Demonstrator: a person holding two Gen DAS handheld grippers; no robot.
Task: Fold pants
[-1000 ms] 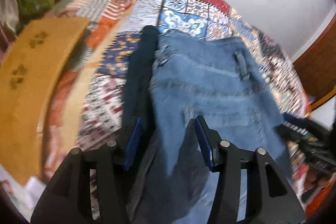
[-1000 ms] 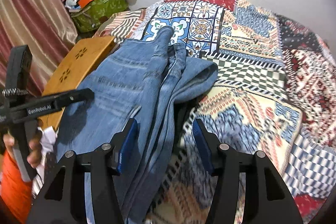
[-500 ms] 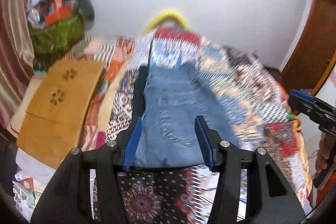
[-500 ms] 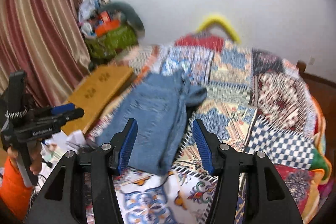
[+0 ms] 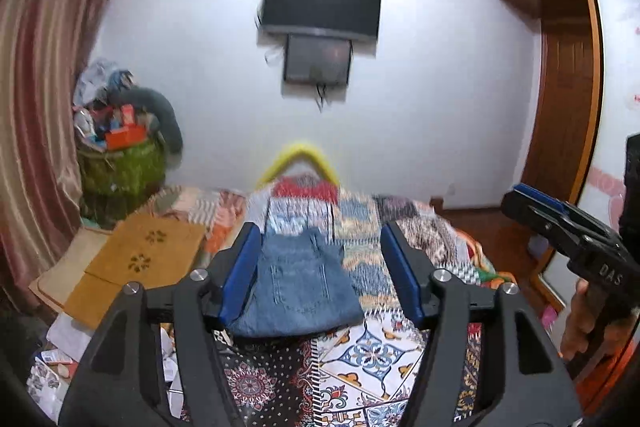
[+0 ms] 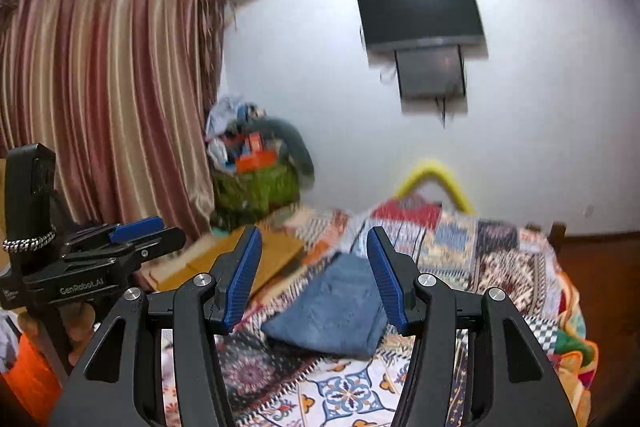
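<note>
The blue jeans (image 5: 300,291) lie folded in a compact stack on the patterned quilt (image 5: 360,355) of the bed; the same jeans (image 6: 336,307) show in the right wrist view. My left gripper (image 5: 320,247) is raised well back from them, its jaws opening, nothing between the pads. My right gripper (image 6: 314,251) is also lifted clear and stands open and empty. Each gripper shows in the other's view: the right gripper (image 5: 536,207) at the right edge, held by a hand, and the left gripper (image 6: 148,231) at the left.
A yellow-brown board (image 5: 132,267) lies left of the bed. A green basket (image 5: 120,167) heaped with things stands by the striped curtain (image 6: 112,99). A television (image 5: 320,7) hangs on the white wall. A wooden wardrobe (image 5: 568,107) stands at the right.
Both grippers let go of the jeans, rose and pulled back, tilting up toward the wall. The jeans stay folded on the quilt. The left jaws have widened.
</note>
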